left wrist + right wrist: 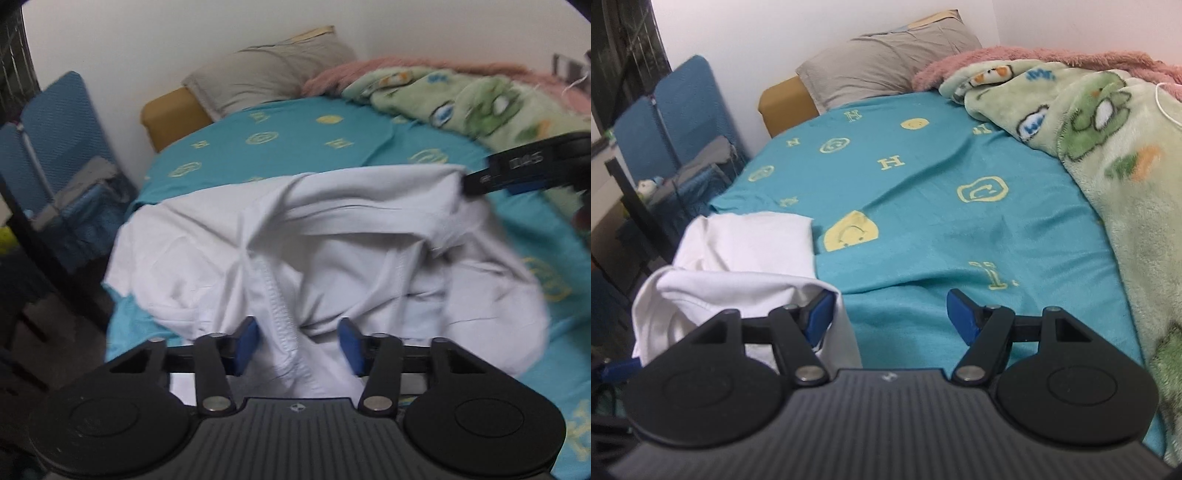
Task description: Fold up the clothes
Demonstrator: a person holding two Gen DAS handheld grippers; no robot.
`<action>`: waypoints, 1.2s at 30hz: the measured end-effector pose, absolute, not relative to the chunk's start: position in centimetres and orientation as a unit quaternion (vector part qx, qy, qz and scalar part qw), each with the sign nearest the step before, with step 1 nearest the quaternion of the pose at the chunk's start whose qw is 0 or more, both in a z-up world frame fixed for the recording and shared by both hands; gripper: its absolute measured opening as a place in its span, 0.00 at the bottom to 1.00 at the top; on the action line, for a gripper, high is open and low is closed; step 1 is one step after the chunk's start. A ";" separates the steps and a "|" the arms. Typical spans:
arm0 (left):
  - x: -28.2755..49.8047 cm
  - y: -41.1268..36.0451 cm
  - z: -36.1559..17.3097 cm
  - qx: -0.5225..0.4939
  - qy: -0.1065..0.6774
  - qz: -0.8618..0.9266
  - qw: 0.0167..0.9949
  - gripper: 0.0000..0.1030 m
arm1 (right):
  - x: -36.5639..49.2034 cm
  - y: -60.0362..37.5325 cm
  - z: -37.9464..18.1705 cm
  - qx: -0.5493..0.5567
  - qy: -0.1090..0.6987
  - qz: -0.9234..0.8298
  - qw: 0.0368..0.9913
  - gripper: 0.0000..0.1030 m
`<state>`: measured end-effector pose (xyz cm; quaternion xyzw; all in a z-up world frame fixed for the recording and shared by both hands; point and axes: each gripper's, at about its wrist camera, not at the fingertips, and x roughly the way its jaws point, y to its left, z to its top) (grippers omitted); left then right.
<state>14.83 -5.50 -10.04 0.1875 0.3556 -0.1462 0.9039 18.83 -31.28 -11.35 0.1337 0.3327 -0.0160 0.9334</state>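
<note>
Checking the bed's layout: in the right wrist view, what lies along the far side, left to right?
blue folding chair → tan headboard → grey pillow → pink fuzzy blanket → green cartoon blanket

Left gripper (298, 343) body: black ribbed plastic, two round side discs.
Fingers: black links, silver pivot screws, blue pads (246, 345).
Right gripper (890, 319): same build (white lettering on its side, blurred, in the left wrist view).

Dim indoor light, motion blur, fisheye-warped edges
</note>
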 end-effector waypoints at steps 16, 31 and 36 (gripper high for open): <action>13.1 2.1 -0.8 -0.095 0.274 -0.316 0.903 0.04 | 16.1 -34.6 -9.6 0.195 0.333 0.029 0.922 0.67; 11.9 2.8 1.0 -0.161 0.237 -0.371 0.883 0.04 | 14.6 -24.2 -7.7 0.061 0.239 0.194 0.949 0.68; 11.5 1.9 0.8 -0.144 0.218 -0.348 0.900 0.04 | 16.2 -24.5 -9.0 0.036 0.252 0.119 0.960 0.67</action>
